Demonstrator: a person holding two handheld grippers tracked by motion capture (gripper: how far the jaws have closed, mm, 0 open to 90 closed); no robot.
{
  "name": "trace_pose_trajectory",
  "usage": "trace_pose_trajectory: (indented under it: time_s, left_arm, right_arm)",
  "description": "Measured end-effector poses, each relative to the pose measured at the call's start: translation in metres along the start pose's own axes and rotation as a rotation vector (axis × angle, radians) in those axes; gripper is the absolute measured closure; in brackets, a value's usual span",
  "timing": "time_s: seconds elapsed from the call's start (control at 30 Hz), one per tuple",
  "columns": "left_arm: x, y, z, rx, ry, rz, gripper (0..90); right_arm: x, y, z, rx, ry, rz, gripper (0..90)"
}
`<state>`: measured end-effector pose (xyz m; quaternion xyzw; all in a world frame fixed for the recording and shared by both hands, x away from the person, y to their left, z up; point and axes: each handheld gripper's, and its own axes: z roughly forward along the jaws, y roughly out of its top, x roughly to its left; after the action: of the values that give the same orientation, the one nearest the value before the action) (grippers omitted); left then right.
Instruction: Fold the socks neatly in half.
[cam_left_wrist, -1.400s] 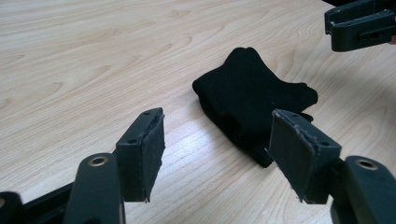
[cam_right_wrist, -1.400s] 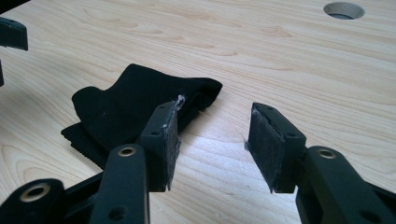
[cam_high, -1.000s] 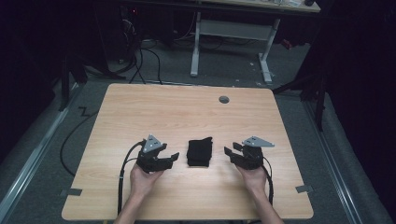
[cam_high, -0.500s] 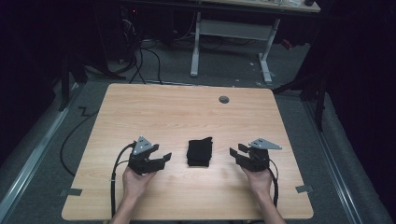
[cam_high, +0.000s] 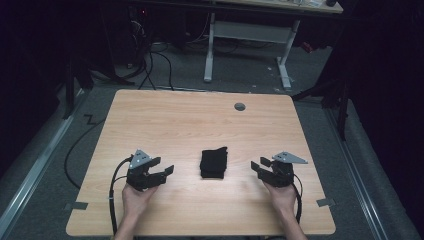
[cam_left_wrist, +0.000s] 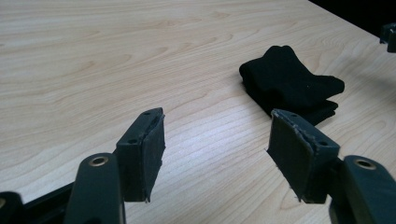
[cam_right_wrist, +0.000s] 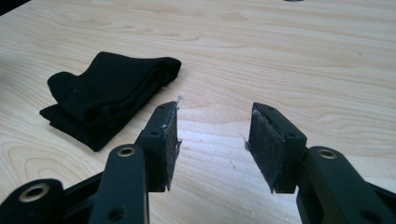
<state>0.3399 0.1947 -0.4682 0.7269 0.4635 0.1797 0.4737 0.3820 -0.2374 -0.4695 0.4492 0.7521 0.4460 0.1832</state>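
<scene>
A folded black cloth (cam_high: 214, 162) lies flat near the middle of the light wooden table (cam_high: 200, 115), between my two hands. My left gripper (cam_high: 167, 171) rests to its left, jaws open and empty, pointing toward it. In the left gripper view the folded black cloth (cam_left_wrist: 289, 84) lies ahead and to the right of the left gripper (cam_left_wrist: 215, 149). My right gripper (cam_high: 256, 167) is on the cloth's right, also open with nothing in it. The right gripper view has the folded black cloth (cam_right_wrist: 107, 95) ahead to the left of the right gripper (cam_right_wrist: 212, 140).
A round grey grommet (cam_high: 240, 106) sits in the tabletop near its far edge. Cables (cam_high: 115, 195) trail from both grippers toward the near edge. A white desk frame (cam_high: 250, 35) stands on the dark floor behind the table.
Both hands have drawn apart from the cloth: the left gripper slid left and a little toward the near edge, the right gripper slid right. The cloth has not moved.
</scene>
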Motion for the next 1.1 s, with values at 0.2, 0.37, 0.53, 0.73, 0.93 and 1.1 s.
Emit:
trace_pose_trajectory:
  time_s: [0.2,0.37,0.53,0.73,0.93,1.1]
  left_arm:
    - [0.005,-0.003,-0.004,-0.006,0.008,-0.009,36.5]
    - [0.010,-0.007,-0.004,-0.006,0.022,-0.023,36.5]
    - [0.013,-0.011,-0.004,0.002,0.034,-0.041,36.6]
    - [0.017,-0.012,0.001,0.019,0.050,-0.052,36.6]
    - [0.021,-0.015,0.006,0.038,0.073,-0.064,36.6]
    - [0.024,-0.016,0.007,0.059,0.096,-0.058,36.4]
  right_arm:
    - [-0.004,-0.004,-0.005,0.006,-0.010,0.003,52.7]
    - [-0.009,-0.011,-0.008,0.012,-0.019,0.020,52.7]
    - [-0.015,-0.016,-0.012,0.014,-0.031,0.037,52.6]
    - [-0.020,-0.021,-0.012,0.029,-0.045,0.035,52.8]
    - [-0.028,-0.025,-0.012,0.039,-0.064,0.040,52.7]
    - [-0.033,-0.029,-0.012,0.047,-0.078,0.052,51.7]
